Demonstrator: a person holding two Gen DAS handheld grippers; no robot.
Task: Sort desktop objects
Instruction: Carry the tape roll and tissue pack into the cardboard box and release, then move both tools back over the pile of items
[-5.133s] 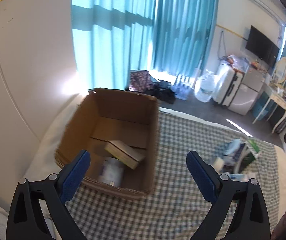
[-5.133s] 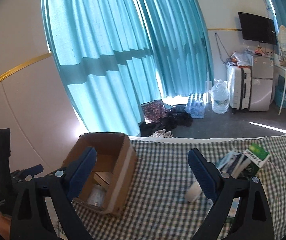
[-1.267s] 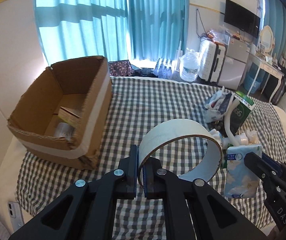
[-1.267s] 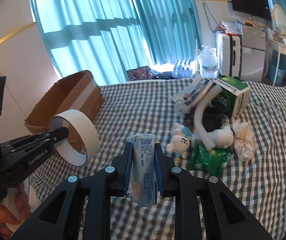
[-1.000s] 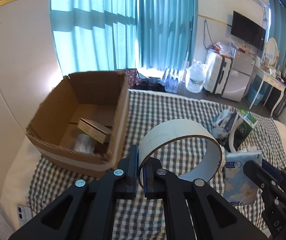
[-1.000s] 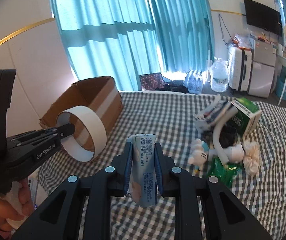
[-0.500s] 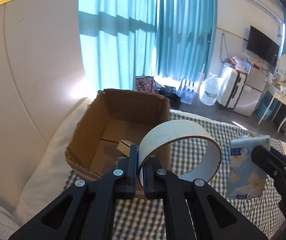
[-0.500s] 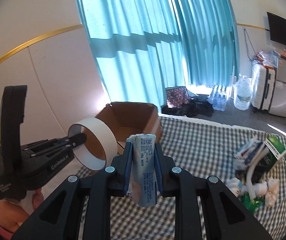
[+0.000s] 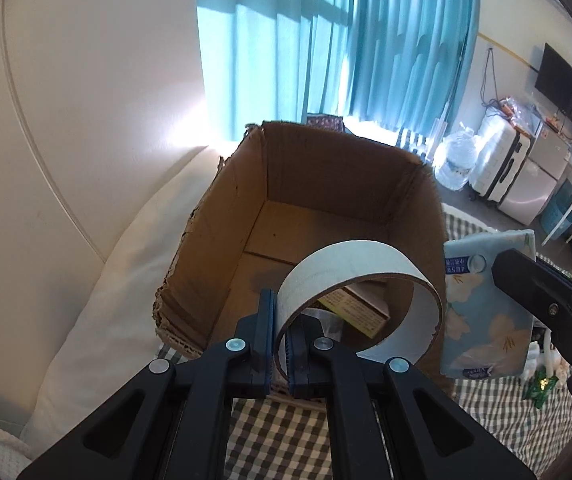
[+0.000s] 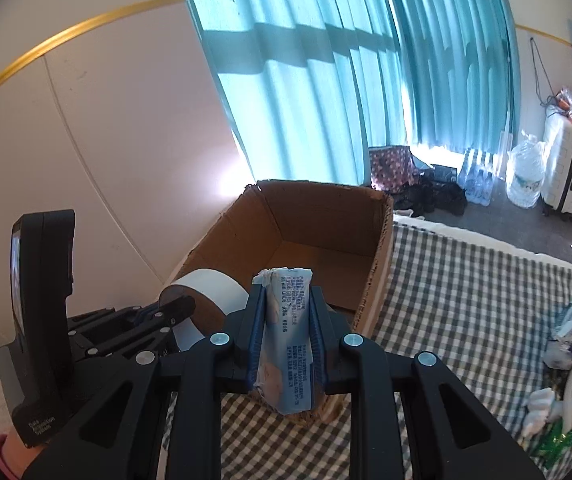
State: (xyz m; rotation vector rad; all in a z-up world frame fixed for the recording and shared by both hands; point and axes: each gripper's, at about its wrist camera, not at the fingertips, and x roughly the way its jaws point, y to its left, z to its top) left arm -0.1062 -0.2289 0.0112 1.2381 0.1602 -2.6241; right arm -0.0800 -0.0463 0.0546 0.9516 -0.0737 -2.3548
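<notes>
My left gripper is shut on the wall of a wide white tape roll, held over the near edge of an open cardboard box. Through the roll I see a small yellow-brown carton lying in the box. My right gripper is shut on a pale blue tissue pack, just in front of the same cardboard box. The tissue pack shows at the right of the left wrist view, and the tape roll at the left of the right wrist view.
The box sits on a checked cloth beside a white cushion and a cream wall. Several loose items, packets and a white toy among them, lie at the right of the cloth. Teal curtains, water bottles and suitcases stand beyond.
Both grippers have travelled left with their loads, from over the checked cloth to the cardboard box, which now fills the middle of both views. Neither grip has changed.
</notes>
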